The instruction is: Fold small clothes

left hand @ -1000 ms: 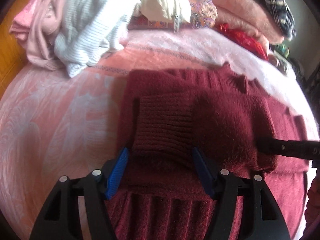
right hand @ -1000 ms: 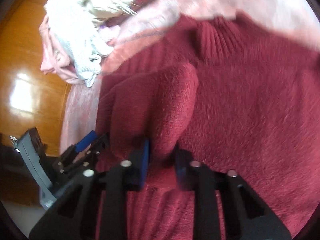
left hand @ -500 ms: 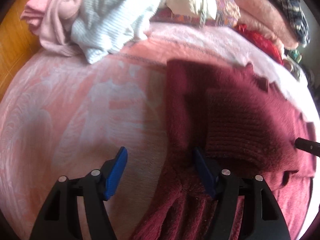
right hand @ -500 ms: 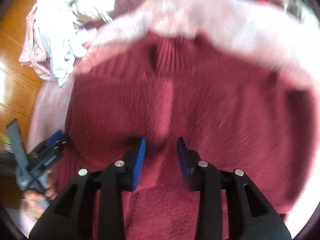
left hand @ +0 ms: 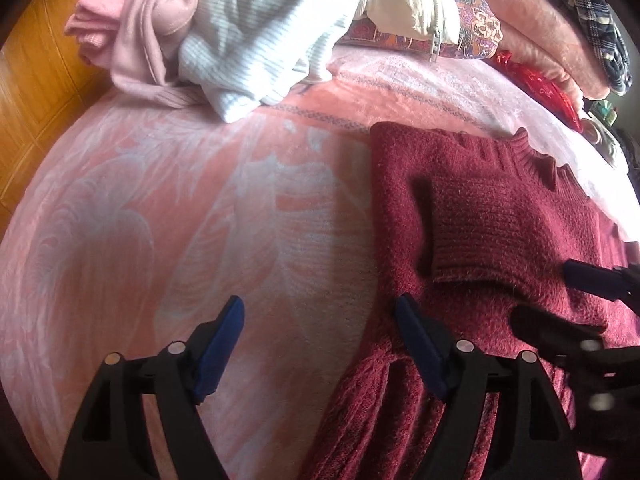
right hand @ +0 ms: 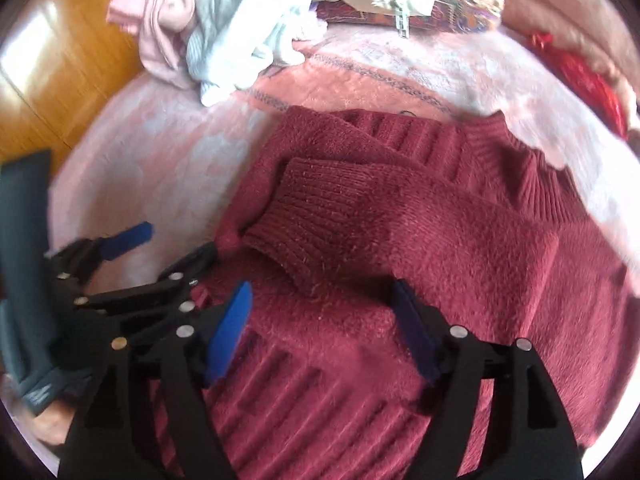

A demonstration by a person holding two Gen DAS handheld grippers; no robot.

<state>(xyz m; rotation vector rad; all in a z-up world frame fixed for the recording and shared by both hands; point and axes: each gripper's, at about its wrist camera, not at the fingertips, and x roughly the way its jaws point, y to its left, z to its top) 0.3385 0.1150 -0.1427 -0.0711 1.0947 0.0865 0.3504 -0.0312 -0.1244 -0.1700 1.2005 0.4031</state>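
Observation:
A burgundy knit sweater (left hand: pixel 500 216) (right hand: pixel 400 240) lies flat on the pink blanket (left hand: pixel 200 220), with one sleeve folded across its chest and the ribbed cuff (right hand: pixel 312 220) on top. My left gripper (left hand: pixel 320 340) hovers at the sweater's left edge, mostly over blanket. Its jaws are opening and grip nothing; the right pad (left hand: pixel 416 340) is at the sweater's edge. My right gripper (right hand: pixel 322 332) hangs over the sweater's lower body below the cuff. Its jaws are opening too, and the pads press on nothing. The left gripper (right hand: pixel 180 238) shows at the right wrist view's left, the right gripper (left hand: pixel 548 292) at the left wrist view's right edge.
At the back lies a heap of clothes: a pink garment (left hand: pixel 132 32), a white striped top (left hand: pixel 256 40) and a cream zipped jacket (left hand: pixel 412 4). Behind it are a patterned cushion (left hand: pixel 476 28), folded pink blankets (left hand: pixel 540 28) and a red item (left hand: pixel 544 88). Wooden floor (right hand: pixel 60 64) runs along the bed's left side.
The right gripper let go of the sleeve, opened and swung across the sweater. The left gripper slid left off the sweater onto the blanket and opened wider. The sleeve now rests folded on the chest.

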